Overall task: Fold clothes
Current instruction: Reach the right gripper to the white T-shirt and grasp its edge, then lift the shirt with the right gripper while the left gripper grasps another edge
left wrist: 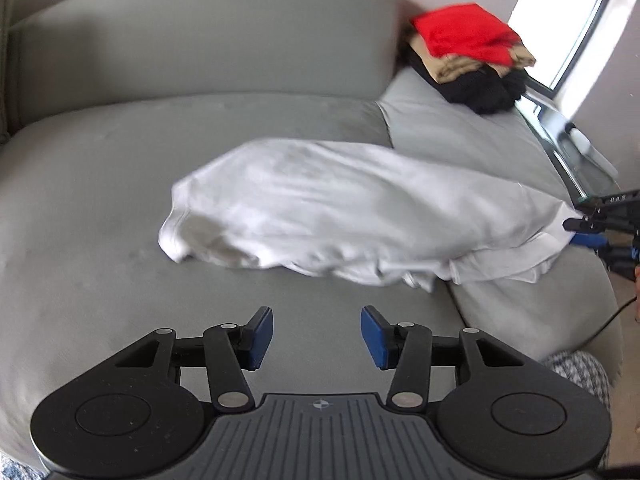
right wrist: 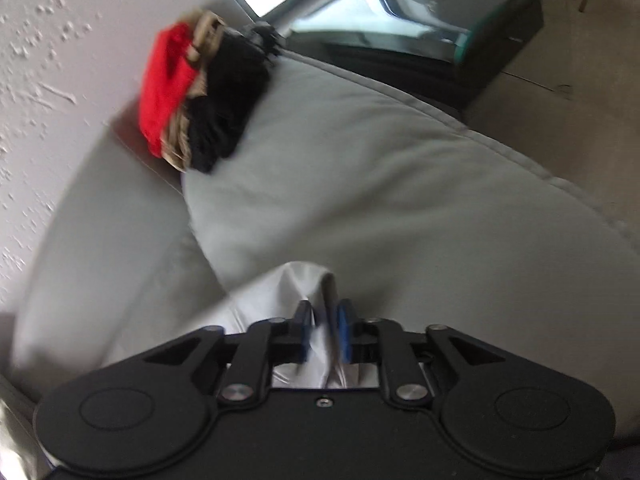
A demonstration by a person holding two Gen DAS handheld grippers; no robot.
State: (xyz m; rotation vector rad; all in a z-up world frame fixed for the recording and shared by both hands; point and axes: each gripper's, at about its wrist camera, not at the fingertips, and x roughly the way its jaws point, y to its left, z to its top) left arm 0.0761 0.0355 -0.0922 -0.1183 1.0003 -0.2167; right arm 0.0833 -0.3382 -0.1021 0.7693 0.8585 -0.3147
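The right gripper (right wrist: 325,330) pinches the crumpled white cotton garment (left wrist: 320,208) on the grey fabric sofa (left wrist: 100,208); the left gripper (left wrist: 317,338) hovers half-open, empty. 3 folded garments, red, tan and black (left wrist: 472,56), sit far right.

White garment (left wrist: 320,216): plain, thin, rumpled fabric, loosely bunched rather than flat, stretched lengthwise across the grey sofa seat (left wrist: 100,220). Left end rounded and folded under, resting on the seat cushion; right end drawn out to a narrow corner over the neighbouring cushion and lifted slightly. Same corner seen close in the right wrist view (right wrist: 296,288), gathered into an upright fold with a hemmed edge. Lower edge creased, with layers doubled beneath.

Folded pile (left wrist: 472,56) at the back right corner of the sofa, well apart from the white piece: red on top, tan in the middle, black underneath, slightly skewed.
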